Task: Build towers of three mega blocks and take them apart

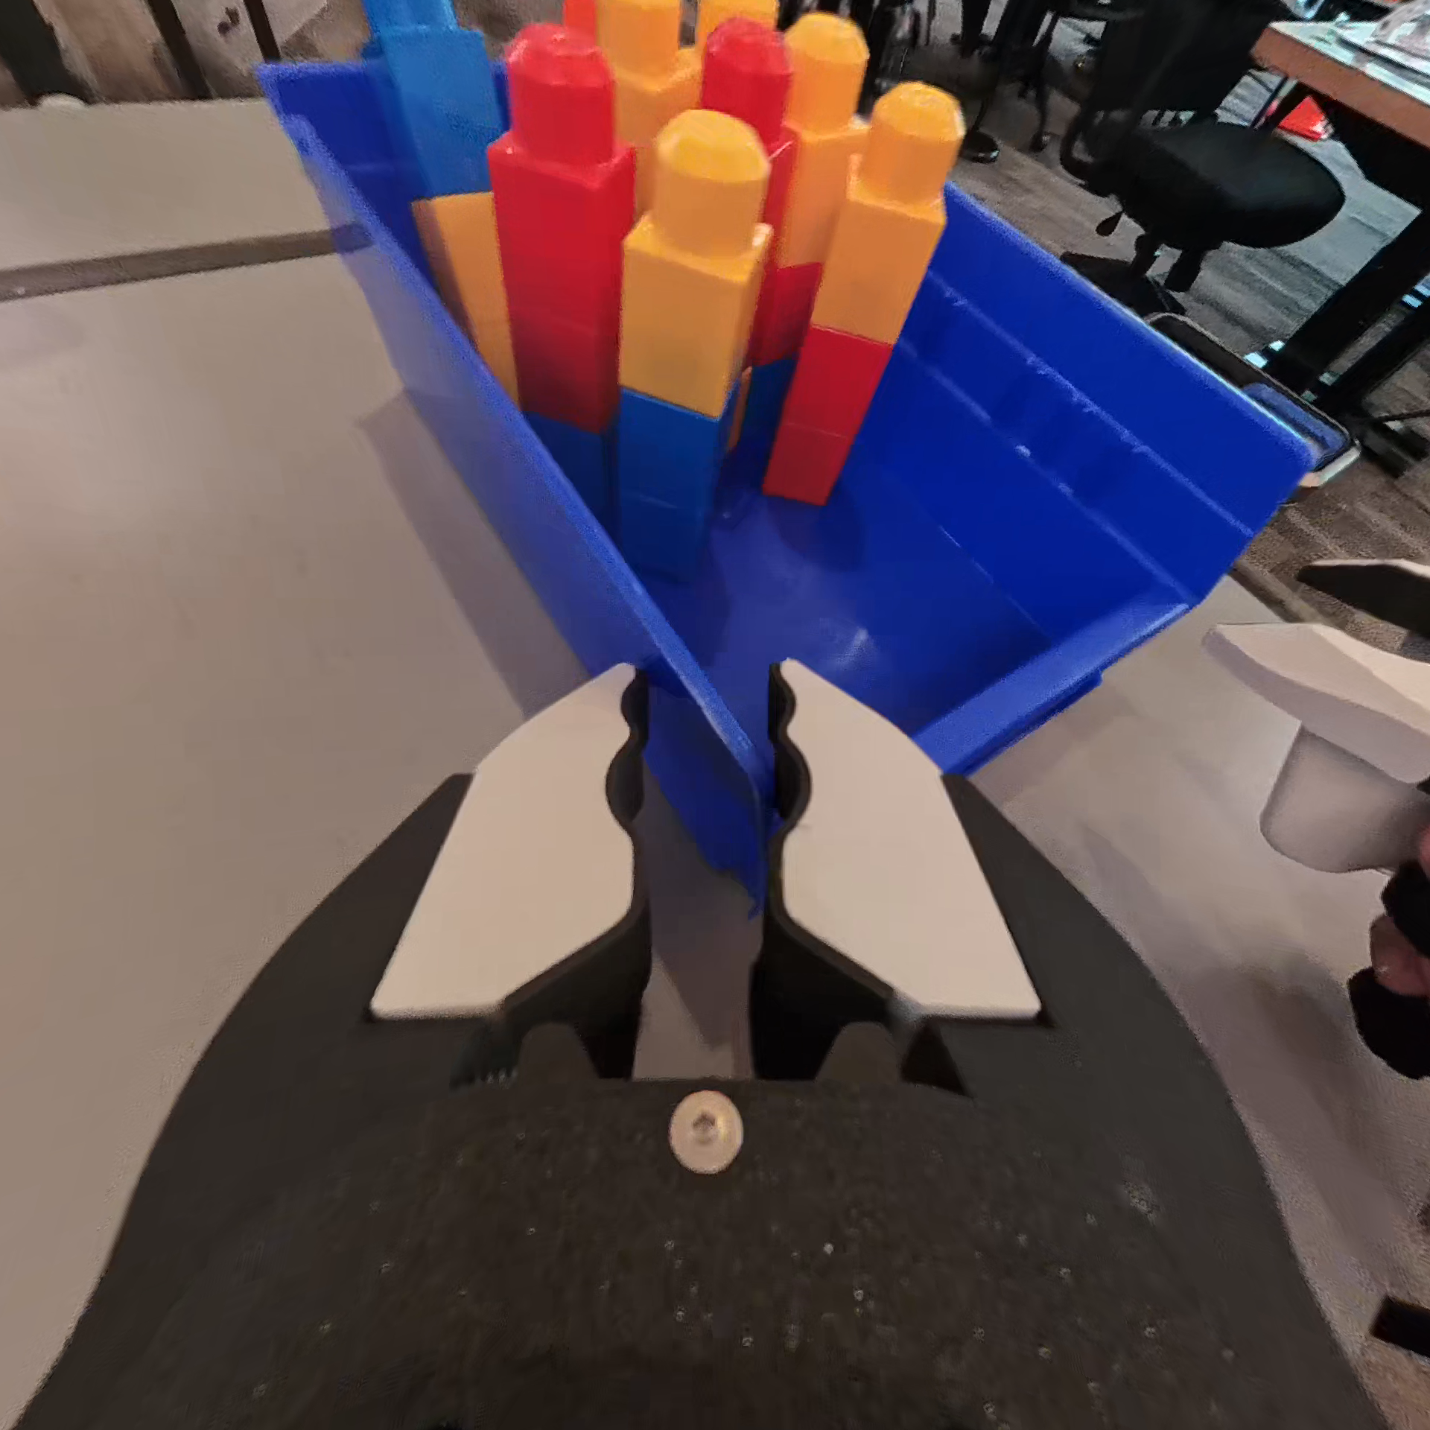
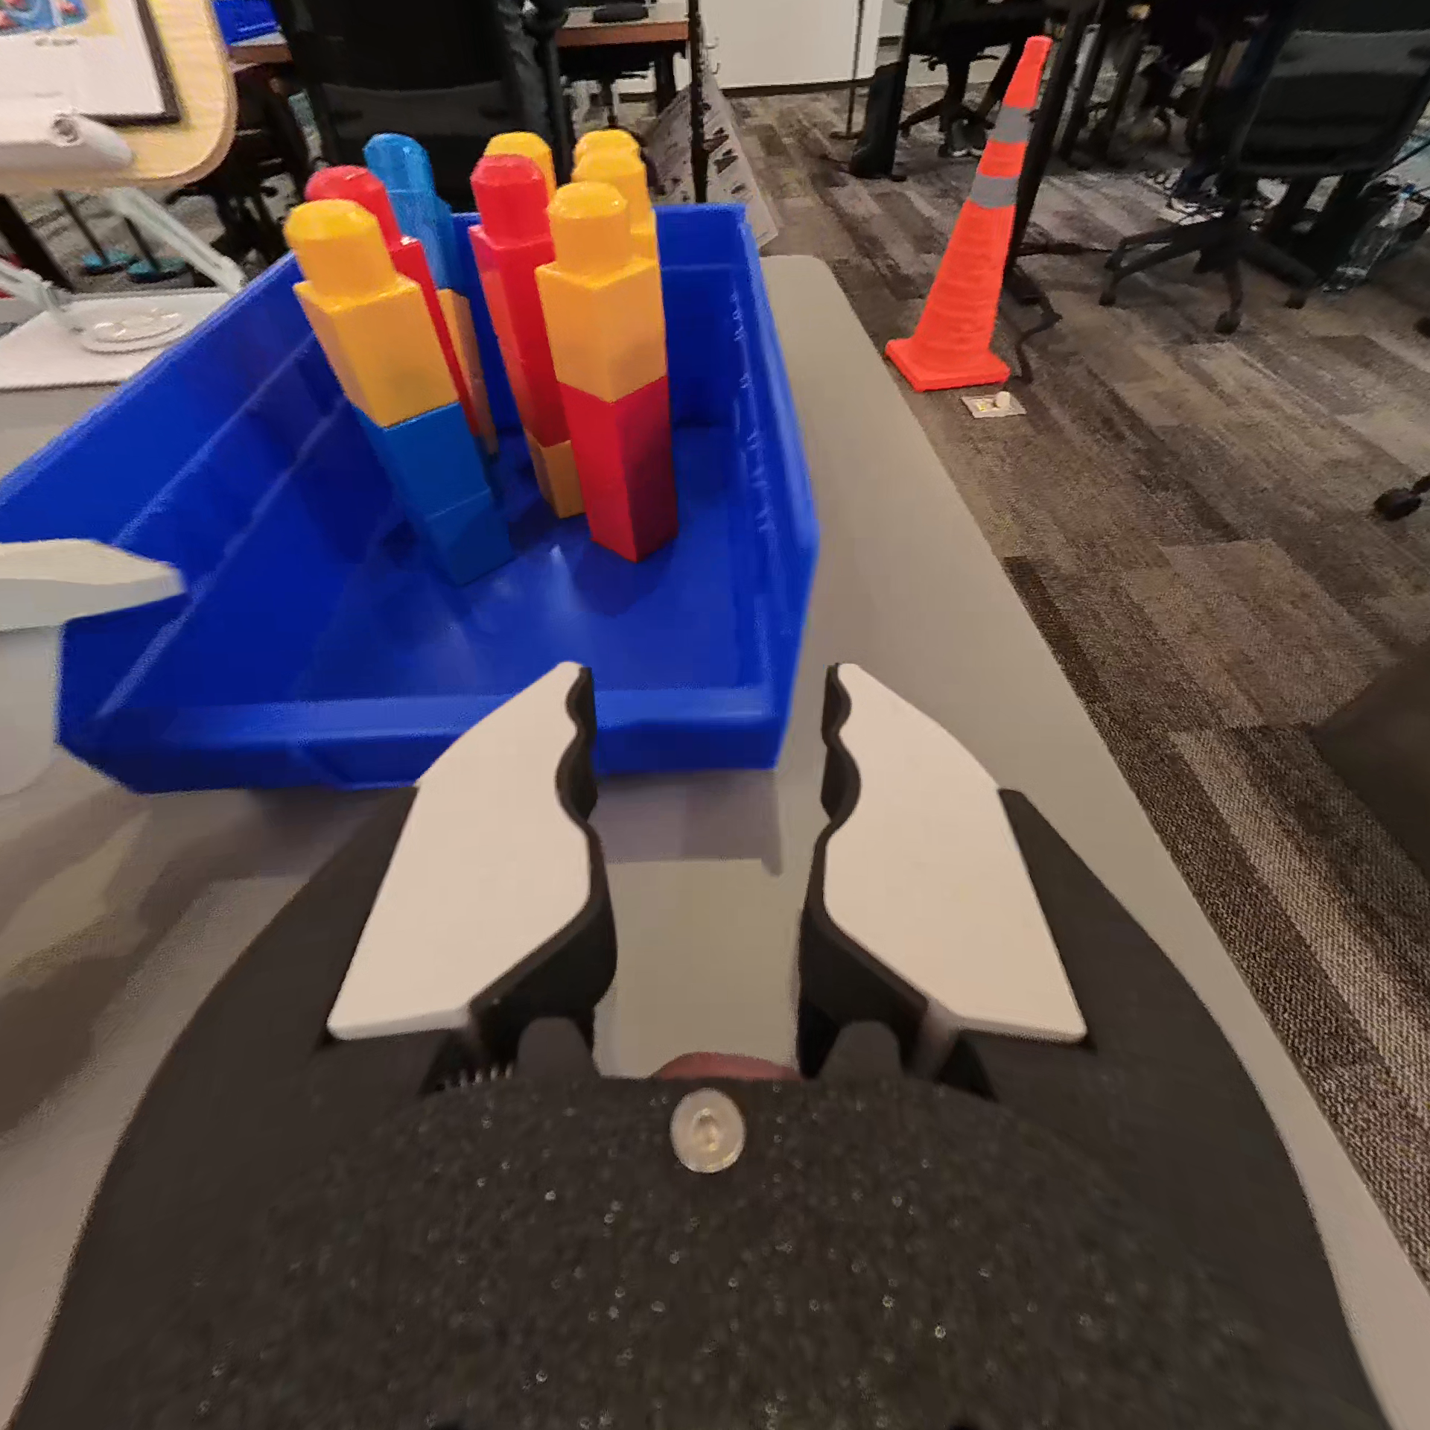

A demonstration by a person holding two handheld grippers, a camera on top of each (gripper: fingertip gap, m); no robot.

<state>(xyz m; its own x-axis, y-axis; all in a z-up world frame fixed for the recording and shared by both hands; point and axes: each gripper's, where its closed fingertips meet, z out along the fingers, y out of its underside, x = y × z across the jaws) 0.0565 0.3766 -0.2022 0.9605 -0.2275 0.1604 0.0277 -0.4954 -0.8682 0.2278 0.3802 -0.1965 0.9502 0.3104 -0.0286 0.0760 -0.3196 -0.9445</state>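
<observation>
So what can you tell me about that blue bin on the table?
The blue bin looks like glossy moulded plastic, open-topped, with ribbed side walls and a lower front lip. It sits on the grey table near its edge. Block towers stand upright inside, towards the back. The left gripper straddles one side wall; whether it pinches it is unclear.

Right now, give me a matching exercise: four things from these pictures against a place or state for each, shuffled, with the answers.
Things:
1. blue bin
2. traffic cone
3. left gripper
4. right gripper

Places or states:
A. on the carpet floor
B. open, holding nothing, over the table
C. holds the upright block towers
D. straddles the bin's side wall

Pairs: 1-C, 2-A, 3-D, 4-B
</observation>
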